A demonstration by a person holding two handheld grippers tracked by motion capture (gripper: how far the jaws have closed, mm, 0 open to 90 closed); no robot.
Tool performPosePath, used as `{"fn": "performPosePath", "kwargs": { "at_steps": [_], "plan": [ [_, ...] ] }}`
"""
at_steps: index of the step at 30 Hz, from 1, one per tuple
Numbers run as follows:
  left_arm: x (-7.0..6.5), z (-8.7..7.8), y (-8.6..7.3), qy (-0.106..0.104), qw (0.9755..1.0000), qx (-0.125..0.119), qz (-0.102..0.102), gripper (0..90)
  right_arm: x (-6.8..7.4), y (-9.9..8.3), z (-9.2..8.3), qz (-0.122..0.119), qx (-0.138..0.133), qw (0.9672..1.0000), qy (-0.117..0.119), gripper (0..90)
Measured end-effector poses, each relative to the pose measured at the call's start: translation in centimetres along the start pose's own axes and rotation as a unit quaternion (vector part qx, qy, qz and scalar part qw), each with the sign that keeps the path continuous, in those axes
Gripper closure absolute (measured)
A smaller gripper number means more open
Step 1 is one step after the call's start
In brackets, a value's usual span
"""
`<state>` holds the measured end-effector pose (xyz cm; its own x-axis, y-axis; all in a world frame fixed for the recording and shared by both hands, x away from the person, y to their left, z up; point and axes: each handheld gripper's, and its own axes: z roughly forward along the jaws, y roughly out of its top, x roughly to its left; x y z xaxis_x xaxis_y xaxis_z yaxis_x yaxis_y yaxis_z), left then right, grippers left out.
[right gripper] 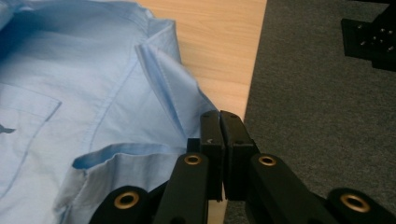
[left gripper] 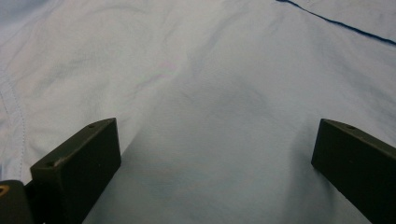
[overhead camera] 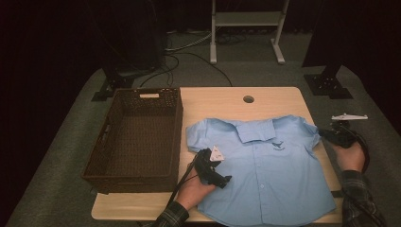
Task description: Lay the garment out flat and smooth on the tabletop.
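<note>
Blue shirt (overhead camera: 265,165) flat on table (overhead camera: 213,101); left gripper (overhead camera: 222,180) open at 8 o'clock, right gripper (right gripper: 219,122) closed beside sleeve (right gripper: 175,88), 3 o'clock, apparently empty. Risk: sleeve missed, fold bunching.

table (overhead camera: 288,97): light wood; on it: wicker basket (overhead camera: 171,142) left; blue shirt (overhead camera: 269,170) right, spread flat

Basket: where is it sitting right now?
In the high view the brown basket sits on the left part of the table, overhanging its left edge, right beside the blue shirt and its left sleeve.
</note>
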<state>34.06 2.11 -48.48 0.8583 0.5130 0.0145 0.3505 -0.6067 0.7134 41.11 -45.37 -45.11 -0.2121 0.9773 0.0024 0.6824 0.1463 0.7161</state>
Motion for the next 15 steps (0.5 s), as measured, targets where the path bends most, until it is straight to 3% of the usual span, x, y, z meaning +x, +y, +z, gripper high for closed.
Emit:
{"fn": "performPosePath", "kwargs": {
  "at_steps": [9,13,15],
  "plan": [
    [0.0,0.0,0.0,0.000,1.0000,0.000,0.000,0.0,-0.9,-0.7,-0.1,0.009,0.004,0.9996,-0.026,84.3],
    [0.0,0.0,0.0,0.000,1.0000,0.000,0.000,0.0,-1.0,-0.5,-0.7,0.015,-0.008,0.9995,-0.027,72.3],
    [0.0,0.0,0.0,0.000,1.0000,0.000,0.000,0.0,-0.8,-0.3,-1.2,0.013,-0.016,0.9995,-0.024,59.4]
  ]
}}
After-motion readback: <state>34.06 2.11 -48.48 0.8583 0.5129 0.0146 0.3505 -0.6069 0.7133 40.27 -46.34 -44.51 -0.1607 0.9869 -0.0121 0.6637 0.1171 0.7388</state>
